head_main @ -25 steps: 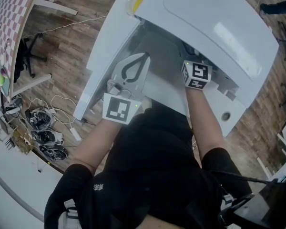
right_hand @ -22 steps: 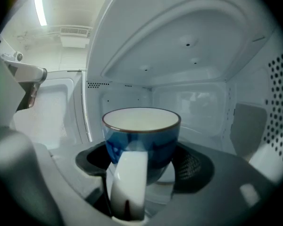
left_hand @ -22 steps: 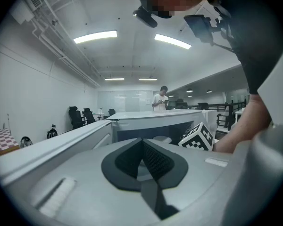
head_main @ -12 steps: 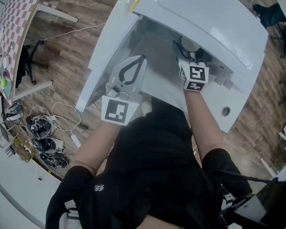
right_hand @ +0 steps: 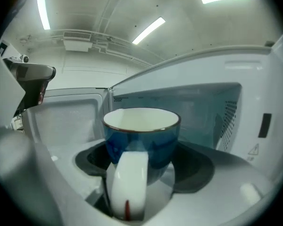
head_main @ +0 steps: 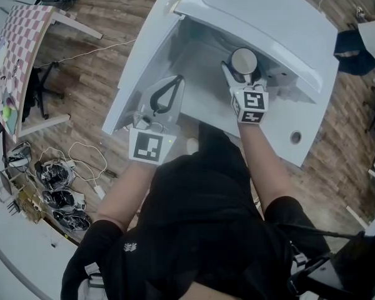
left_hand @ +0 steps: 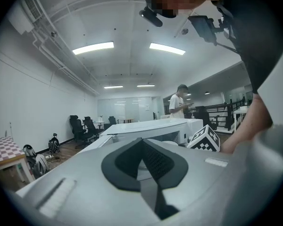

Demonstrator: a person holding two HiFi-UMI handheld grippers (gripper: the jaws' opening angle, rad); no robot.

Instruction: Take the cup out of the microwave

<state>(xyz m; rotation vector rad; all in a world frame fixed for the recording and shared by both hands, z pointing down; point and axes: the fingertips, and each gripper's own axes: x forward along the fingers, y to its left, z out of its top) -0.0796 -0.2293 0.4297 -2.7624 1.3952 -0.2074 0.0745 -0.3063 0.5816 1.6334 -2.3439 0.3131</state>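
A blue cup (head_main: 244, 60) with a white inside and a white handle is out at the mouth of the white microwave (head_main: 269, 17). My right gripper (head_main: 240, 75) is shut on the cup's handle. In the right gripper view the cup (right_hand: 141, 131) stands upright between the jaws of the right gripper (right_hand: 144, 173), with the microwave cavity (right_hand: 198, 112) behind it. The microwave door (head_main: 140, 61) hangs open to the left. My left gripper (head_main: 169, 92) is shut on nothing and hovers by the door's inner side. Its closed tips (left_hand: 141, 142) point over the microwave's top (left_hand: 151, 126).
Cables and gear (head_main: 59, 186) lie on the wooden floor at the left. A checkered table (head_main: 15, 49) stands at the far left. A person (left_hand: 179, 102) stands beyond the microwave, and office chairs (left_hand: 82, 128) line the wall.
My right gripper has drawn back out of the microwave with the cup, which now shows in the head view. The left gripper has hardly moved.
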